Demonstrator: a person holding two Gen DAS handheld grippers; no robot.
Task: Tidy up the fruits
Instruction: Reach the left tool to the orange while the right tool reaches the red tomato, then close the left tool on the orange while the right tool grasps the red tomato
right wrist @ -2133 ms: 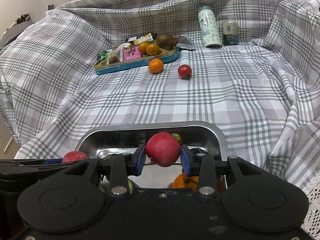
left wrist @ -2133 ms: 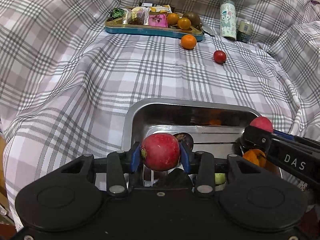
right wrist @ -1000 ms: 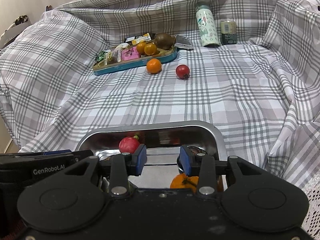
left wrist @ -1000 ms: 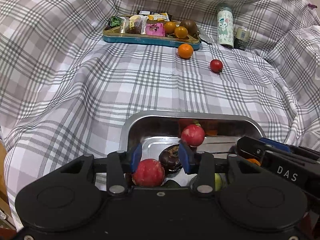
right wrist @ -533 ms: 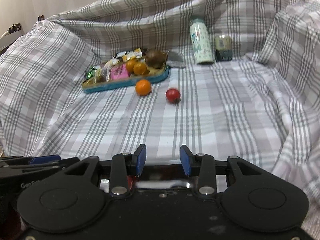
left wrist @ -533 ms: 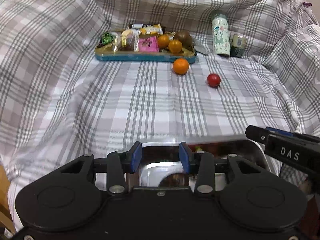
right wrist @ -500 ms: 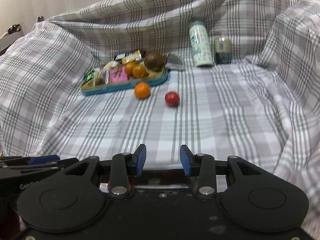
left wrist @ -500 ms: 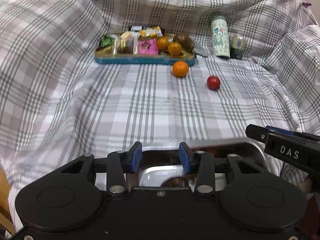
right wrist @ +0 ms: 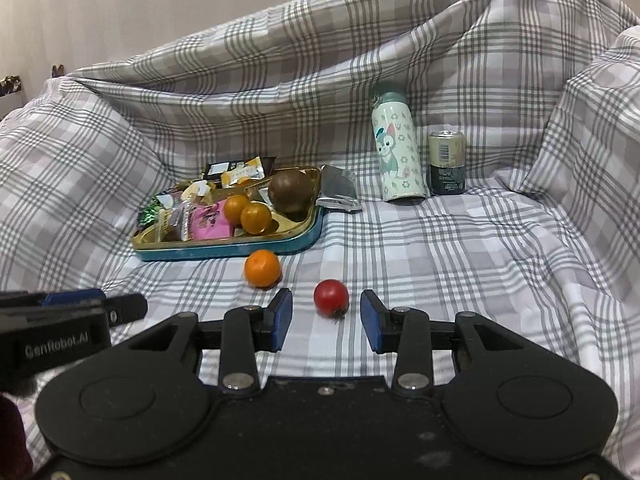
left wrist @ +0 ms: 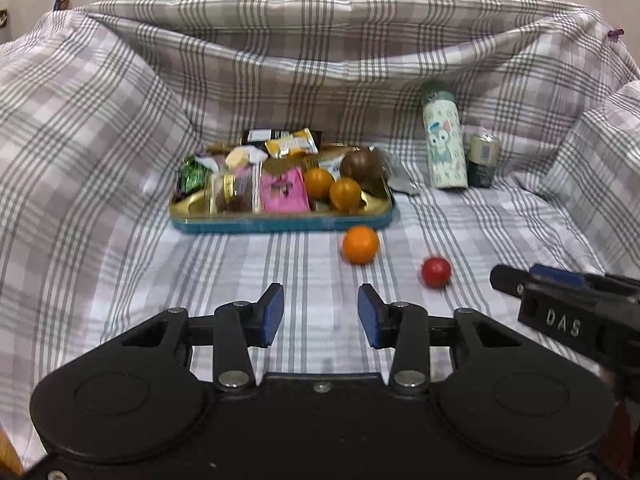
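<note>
Between wide empty right gripper point(right wrist: 326, 322) jaws, red fruit point(right wrist: 331, 297).

Soft, even indoor light — faint shadows under the fruit; fisheye bending and dark corners at the rims, slight blur throughout.

Both wrist cameras look low and forward over the plaid cloth point(left wrist: 120, 160), the right one standing nearer, and share the snack tray point(left wrist: 280, 224) point(right wrist: 224, 252), orange point(left wrist: 360, 244) point(right wrist: 262, 268) and red fruit point(left wrist: 436, 271) point(right wrist: 331, 297)
</note>
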